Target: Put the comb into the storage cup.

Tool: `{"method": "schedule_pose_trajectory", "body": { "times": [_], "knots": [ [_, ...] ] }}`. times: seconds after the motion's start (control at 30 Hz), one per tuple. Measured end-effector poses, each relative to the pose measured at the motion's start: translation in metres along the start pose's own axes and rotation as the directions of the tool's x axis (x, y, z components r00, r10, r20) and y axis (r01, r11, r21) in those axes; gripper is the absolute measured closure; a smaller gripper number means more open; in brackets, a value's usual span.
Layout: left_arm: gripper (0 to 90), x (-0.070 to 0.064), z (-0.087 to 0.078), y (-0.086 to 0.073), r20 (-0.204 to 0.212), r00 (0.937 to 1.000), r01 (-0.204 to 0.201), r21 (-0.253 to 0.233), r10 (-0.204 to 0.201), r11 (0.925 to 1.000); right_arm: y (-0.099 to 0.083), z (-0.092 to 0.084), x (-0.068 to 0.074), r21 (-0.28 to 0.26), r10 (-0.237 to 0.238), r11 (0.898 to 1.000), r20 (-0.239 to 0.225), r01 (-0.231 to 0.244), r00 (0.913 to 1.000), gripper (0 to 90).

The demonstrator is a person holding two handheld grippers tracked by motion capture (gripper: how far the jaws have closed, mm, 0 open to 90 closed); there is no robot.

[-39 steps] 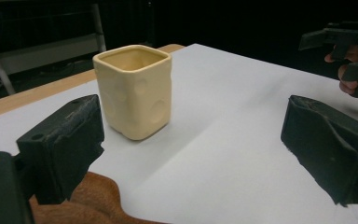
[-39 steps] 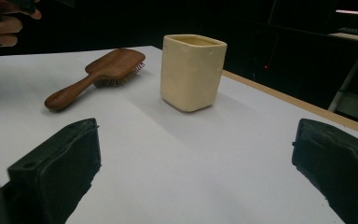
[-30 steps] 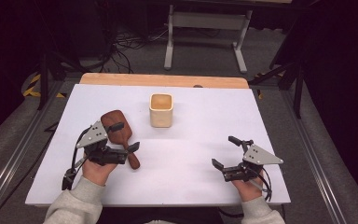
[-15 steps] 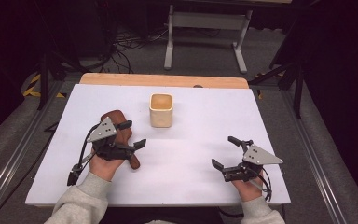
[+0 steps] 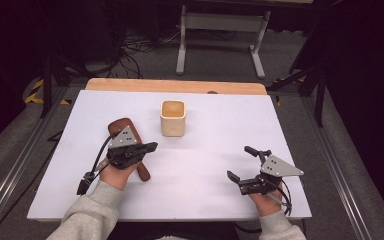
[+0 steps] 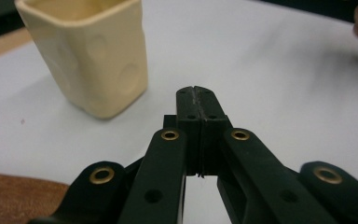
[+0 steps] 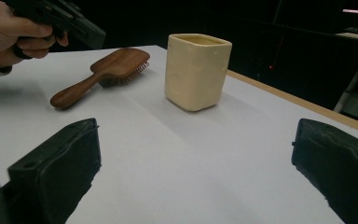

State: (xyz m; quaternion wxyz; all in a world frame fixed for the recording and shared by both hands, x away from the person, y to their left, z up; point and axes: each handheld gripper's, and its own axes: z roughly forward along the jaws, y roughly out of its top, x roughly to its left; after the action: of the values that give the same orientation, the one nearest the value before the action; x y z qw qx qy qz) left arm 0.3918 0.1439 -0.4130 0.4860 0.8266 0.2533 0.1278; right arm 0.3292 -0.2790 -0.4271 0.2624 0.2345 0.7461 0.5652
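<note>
Here the hairbrush (image 5: 130,145) is a brown wooden paddle brush with a rounded rectangular head and a slim handle, lying bristles-down on the white surface (image 5: 205,165), left of centre, its handle pointing toward the person. Just beyond it and to its right stands a cream square cup (image 5: 172,118), upright, apart from the brush.

The left hand-held gripper (image 5: 150,147) hovers over the brush's handle end, partly covering it in the high view. Its jaws have just been closing and now meet flush with nothing between them; the left gripper view shows the two black pads pressed together above bare surface, with the cup (image 6: 91,51) close ahead to the left and a strip of the brush's wood (image 6: 18,198) at the bottom left corner.

The right hand-held gripper (image 5: 241,164) rests near the right front of the surface, well apart from the brush, jaws spread wide and empty.

The right gripper view gives what the high view cannot: the brush (image 7: 105,74) from the side, short dark bristles under the head touching the surface, and the left hand (image 7: 9,35) holding its gripper above and clear of the brush. The left gripper view shows dimples on the cup's wall.
</note>
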Motion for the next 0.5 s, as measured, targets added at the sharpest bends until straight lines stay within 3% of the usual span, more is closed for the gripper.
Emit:
{"method": "schedule_pose_trajectory", "body": {
  "times": [0.03, 0.1, 0.13, 0.17, 0.27, 0.33, 0.37, 0.4, 0.5],
  "knots": [
    [90.0, 0.0, 0.0, 0.0, 0.0, 1.0, 0.0, 0.0, 0.0, 1.0, 0.0, 0.0, 0.0, 0.0, 0.0, 1.0, 0.0, 0.0, 1.0, 1.7],
    [90.0, 0.002, 0.005, 0.001, 0.001, 1.0, 0.002, 0.07, -0.002, 0.9975, 0.0, 0.0, 0.0, 0.0, 0.0, 1.0, -0.001, 0.0, 1.0, 1.7],
    [90.0, 0.002, 0.005, 0.001, 0.001, 1.0, 0.002, 0.07, -0.002, 0.9975, 0.0, 0.0, 0.0, 0.0, 0.0, 1.0, -0.001, 0.0, 1.0, 1.7],
    [90.0, 0.004, 0.008, 0.002, 0.0, 1.0, -0.001, 0.115, 0.001, 0.9934, 0.0, 0.0, 0.0, -0.001, 0.0, 1.0, -0.002, 0.0, 1.0, 1.7],
    [90.0, 0.007, 0.012, 0.002, -0.015, 0.9999, 0.008, 0.189, -0.006, 0.9819, 0.0, 0.0, 0.0, 0.0, 0.001, 1.0, -0.004, -0.001, 1.0, 1.7],
    [90.0, 0.01, 0.018, 0.001, -0.022, 0.9996, 0.022, 0.27, -0.016, 0.9625, 0.0, 0.0, 0.0, 0.0, 0.002, 1.0, -0.005, -0.002, 1.0, 1.7],
    [90.0, 0.01, 0.018, 0.001, -0.022, 0.9996, 0.022, 0.27, -0.016, 0.9625, 0.0, 0.0, 0.0, 0.0, 0.002, 1.0, -0.005, -0.002, 1.0, 1.7],
    [90.0, 0.011, 0.022, 0.0, -0.028, 0.9996, 0.019, 0.323, -0.011, 0.9461, 0.0, 0.0, -0.001, 0.002, 0.004, 1.0, -0.005, -0.004, 1.0, 1.7],
    [90.0, 0.012, 0.026, -0.001, -0.041, 0.9991, 0.029, 0.371, -0.015, 0.9281, 0.0, 0.0, -0.001, 0.002, 0.004, 1.0, -0.005, -0.004, 1.0, 1.8]
  ]
}}
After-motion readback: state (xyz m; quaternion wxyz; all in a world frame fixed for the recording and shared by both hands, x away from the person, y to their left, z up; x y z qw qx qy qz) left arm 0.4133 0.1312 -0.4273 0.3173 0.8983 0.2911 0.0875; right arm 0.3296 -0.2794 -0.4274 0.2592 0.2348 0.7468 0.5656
